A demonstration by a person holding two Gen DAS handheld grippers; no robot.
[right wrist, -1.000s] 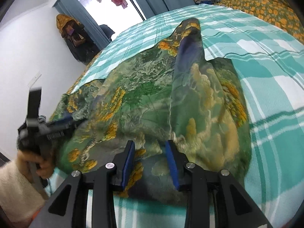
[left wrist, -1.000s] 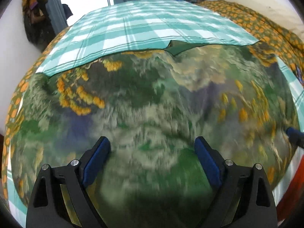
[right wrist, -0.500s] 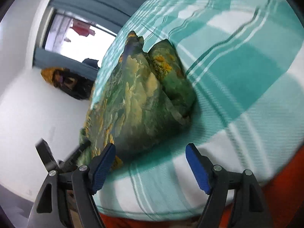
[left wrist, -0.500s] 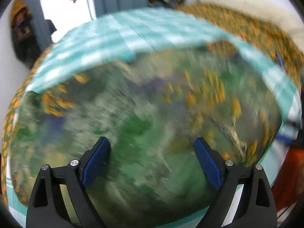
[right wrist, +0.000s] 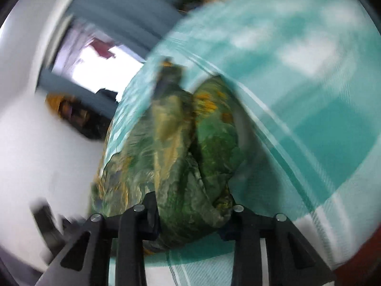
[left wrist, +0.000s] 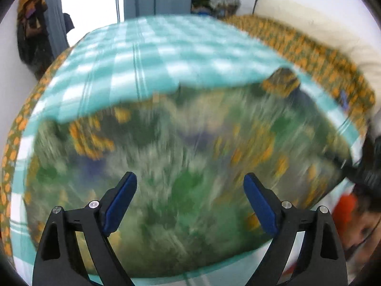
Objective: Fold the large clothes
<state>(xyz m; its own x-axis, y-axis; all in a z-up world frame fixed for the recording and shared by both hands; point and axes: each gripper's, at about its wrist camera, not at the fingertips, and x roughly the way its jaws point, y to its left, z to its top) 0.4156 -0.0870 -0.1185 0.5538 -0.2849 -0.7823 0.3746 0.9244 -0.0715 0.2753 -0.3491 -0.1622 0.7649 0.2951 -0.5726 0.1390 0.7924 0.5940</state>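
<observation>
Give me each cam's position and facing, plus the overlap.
Left wrist: sits on the left tool, above the green printed garment on the checked sheet; both open fingers show.
Right wrist: sits on the right tool, low at the garment's bunched end; cloth fills its gap.
Shared: garment, sheet, window.

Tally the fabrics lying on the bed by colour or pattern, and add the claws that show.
Green landscape-print garment: 1
Teal-and-white checked sheet: 1
Orange-flowered cover: 1
Claws: 2, the left claw open over the garment, the right claw with the garment bunched between its fingers
Total: 5
</observation>
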